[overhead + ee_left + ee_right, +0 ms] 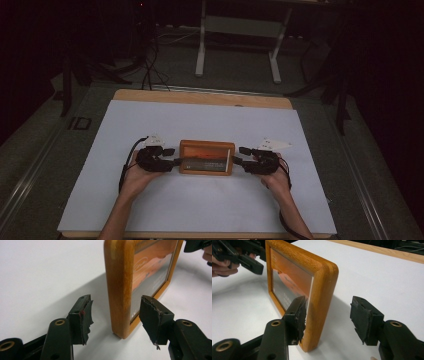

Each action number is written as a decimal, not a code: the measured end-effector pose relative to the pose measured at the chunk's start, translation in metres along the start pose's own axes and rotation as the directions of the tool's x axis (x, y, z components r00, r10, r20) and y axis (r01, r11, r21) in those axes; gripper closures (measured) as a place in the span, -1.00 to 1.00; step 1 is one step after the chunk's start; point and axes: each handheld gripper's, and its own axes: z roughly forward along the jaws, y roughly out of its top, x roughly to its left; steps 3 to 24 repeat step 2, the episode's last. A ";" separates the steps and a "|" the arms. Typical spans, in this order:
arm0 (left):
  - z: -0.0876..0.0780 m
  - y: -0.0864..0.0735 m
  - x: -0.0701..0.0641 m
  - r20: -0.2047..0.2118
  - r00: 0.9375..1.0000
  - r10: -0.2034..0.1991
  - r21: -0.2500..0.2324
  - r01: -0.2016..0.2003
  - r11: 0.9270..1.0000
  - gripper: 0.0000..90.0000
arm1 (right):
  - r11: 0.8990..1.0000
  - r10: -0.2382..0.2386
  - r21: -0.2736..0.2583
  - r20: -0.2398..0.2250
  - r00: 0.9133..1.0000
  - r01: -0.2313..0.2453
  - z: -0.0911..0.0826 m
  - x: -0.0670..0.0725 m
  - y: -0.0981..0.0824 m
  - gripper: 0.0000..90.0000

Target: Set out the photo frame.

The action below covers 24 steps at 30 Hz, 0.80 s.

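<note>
the wooden picture frame (pixel 207 157) stands upright on the white table sheet (pixel 200 125). the left gripper (pixel 116 315) gapes wide around its end, pads clear. the right gripper (pixel 328 316) straddles the other end, open, one pad (pixel 299 315) just beside the frame's front.

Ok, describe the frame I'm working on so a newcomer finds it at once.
On the white sheet covering the table, midway between the two grippers, stands a wooden picture frame. It is upright on its long edge, orange-brown, with an orange sunset print behind its glass.

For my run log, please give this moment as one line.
picture frame: upright on white sheet | left gripper: open, straddles frame's end | right gripper: open, straddles other end
</note>
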 end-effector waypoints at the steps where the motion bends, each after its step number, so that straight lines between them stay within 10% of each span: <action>1: -0.003 0.000 0.001 0.004 1.000 0.002 -0.003 -0.002 1.000 -0.04 | 1.000 -0.003 -0.001 0.000 1.000 0.003 -0.002 -0.001 0.000 0.00; 24: -0.006 0.000 0.003 0.003 1.000 -0.001 -0.007 0.001 1.000 -0.05 | 1.000 -0.003 -0.001 0.004 1.000 0.003 -0.003 -0.001 0.000 -0.01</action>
